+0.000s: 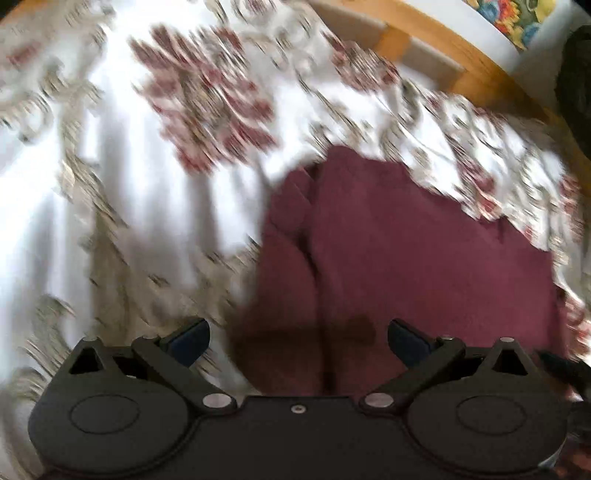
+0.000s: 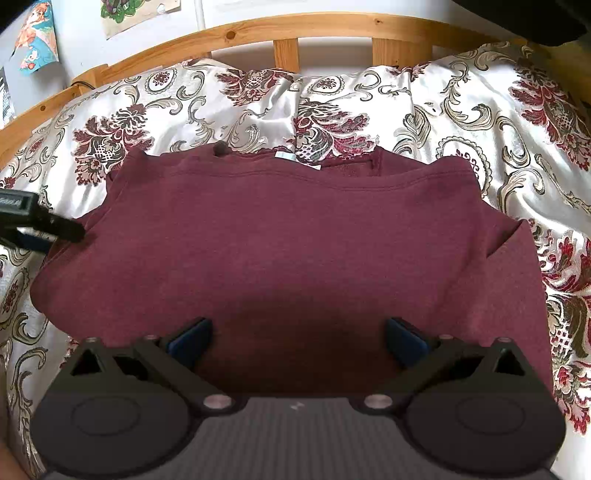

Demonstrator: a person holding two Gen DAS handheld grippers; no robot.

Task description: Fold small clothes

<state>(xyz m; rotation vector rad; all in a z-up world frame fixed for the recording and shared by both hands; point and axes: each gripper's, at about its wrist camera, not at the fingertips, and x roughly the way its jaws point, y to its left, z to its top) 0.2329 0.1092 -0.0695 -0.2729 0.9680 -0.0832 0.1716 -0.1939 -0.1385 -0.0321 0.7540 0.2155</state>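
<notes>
Looking along our right gripper, we saw its jaws spread wide apart with nothing between them, poised over the near edge of the maroon shirt. That shirt lay flat on the floral bedspread, its neckline turned toward the wooden bed frame and a small pale label showing at the collar. On the shirt's right side a fold of fabric stood up slightly; whether it was a sleeve tucked under, we could not tell. Beyond the shirt, the bedspread bunched in soft wrinkles up against the frame's slats. Above the frame, paper pictures hung on the wall.

Our left gripper also had its jaws wide apart and empty. Its view was heavily blurred, but we could make out that it hovered over the left edge of the shirt, where the cloth lay in a few lengthwise creases. From the right wrist view, the tip of that left gripper showed at the shirt's left edge, close to or touching the fabric; which of the two, we could not say. Past the shirt in the left view, a stretch of the bed frame crossed the far corner.
</notes>
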